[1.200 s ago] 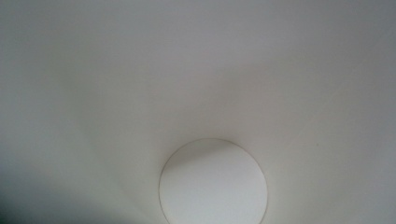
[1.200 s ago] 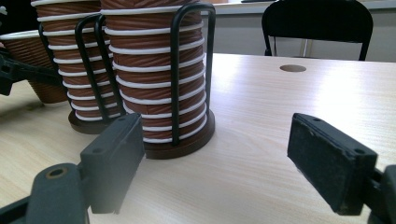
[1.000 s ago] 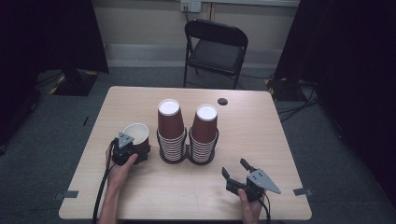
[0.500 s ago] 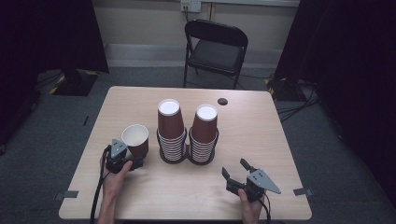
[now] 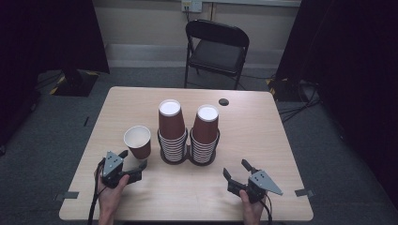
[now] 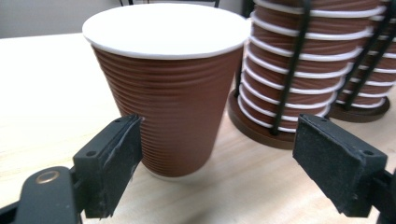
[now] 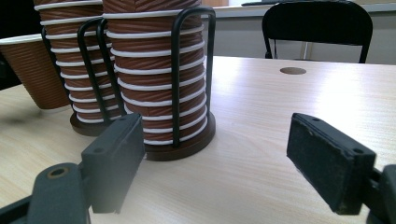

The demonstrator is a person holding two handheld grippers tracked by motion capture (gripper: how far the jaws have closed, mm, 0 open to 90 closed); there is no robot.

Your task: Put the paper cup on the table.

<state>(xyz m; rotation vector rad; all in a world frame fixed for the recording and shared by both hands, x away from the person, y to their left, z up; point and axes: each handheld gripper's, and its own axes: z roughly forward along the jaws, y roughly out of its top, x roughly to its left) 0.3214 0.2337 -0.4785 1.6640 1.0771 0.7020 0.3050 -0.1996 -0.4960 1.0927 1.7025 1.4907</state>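
On the bench (image 5: 263,140), a single cup (image 5: 137,142) stands upright just left of two racks of stacked cups (image 5: 188,133). Left tongs (image 5: 132,165) sit just before it, jaws apart; from the left gripper view one pad seems to brush the cup's wall (image 6: 173,98), though that may be mere overlap. Right tongs (image 5: 234,170) rest well apart near the bench's front edge, jaws wide, gripping nothing.
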